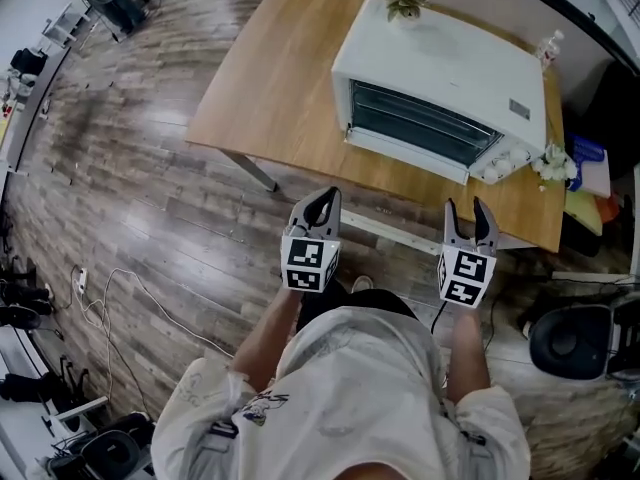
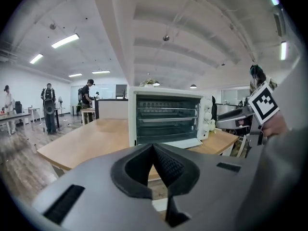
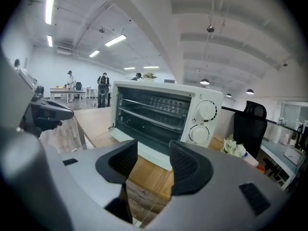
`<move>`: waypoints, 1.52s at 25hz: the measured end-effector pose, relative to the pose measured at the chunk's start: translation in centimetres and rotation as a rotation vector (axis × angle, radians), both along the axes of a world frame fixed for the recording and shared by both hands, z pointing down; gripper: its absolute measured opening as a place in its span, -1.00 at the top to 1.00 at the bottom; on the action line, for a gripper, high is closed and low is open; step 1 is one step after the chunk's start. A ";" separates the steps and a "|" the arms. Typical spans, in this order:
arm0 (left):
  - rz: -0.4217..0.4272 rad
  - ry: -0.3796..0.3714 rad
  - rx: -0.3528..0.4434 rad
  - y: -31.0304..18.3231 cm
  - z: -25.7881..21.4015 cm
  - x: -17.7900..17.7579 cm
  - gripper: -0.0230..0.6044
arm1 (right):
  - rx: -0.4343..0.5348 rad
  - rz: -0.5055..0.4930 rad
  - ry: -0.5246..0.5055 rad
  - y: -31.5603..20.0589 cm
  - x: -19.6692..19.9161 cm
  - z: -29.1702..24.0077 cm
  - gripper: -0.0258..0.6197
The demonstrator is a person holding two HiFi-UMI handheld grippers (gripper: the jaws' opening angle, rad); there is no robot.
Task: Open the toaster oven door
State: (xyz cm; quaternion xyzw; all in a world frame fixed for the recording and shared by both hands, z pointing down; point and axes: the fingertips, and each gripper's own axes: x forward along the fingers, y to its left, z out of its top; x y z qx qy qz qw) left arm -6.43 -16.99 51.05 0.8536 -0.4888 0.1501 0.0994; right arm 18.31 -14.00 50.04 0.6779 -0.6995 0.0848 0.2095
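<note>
A white toaster oven (image 1: 440, 93) stands on the wooden table (image 1: 270, 98), its dark front with wire racks facing me. In both gripper views a white flap (image 3: 144, 150) (image 2: 185, 142) juts forward from the bottom of the oven's front (image 2: 166, 117), and the racks show plainly. Two knobs (image 3: 204, 110) sit at its right. My left gripper (image 1: 322, 196) (image 2: 153, 146) hangs before the table edge, jaws shut with nothing in them. The right gripper (image 1: 470, 206) (image 3: 153, 146) hangs beside it, open and empty. Both are well short of the oven.
A small plant (image 1: 405, 6) rests on the oven. White flowers (image 1: 552, 165) and a bottle (image 1: 548, 48) stand at the table's right end. A black chair (image 1: 570, 343) is at my right, cables (image 1: 130, 288) lie on the floor at left. People (image 2: 48, 107) stand far off.
</note>
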 end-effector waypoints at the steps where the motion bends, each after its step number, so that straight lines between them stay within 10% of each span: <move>1: -0.005 0.003 0.019 -0.4 -0.7 0.0 0.89 | 0.019 0.005 -0.005 -0.3 0.4 -0.8 0.22; 21: -0.022 0.091 0.473 -3.7 -16.1 0.1 0.89 | 0.398 -0.007 -0.043 -2.4 2.4 -14.3 0.23; 38: -0.025 0.079 0.446 -3.8 -15.0 0.0 0.89 | 0.406 -0.001 -0.042 -2.2 2.4 -14.1 0.25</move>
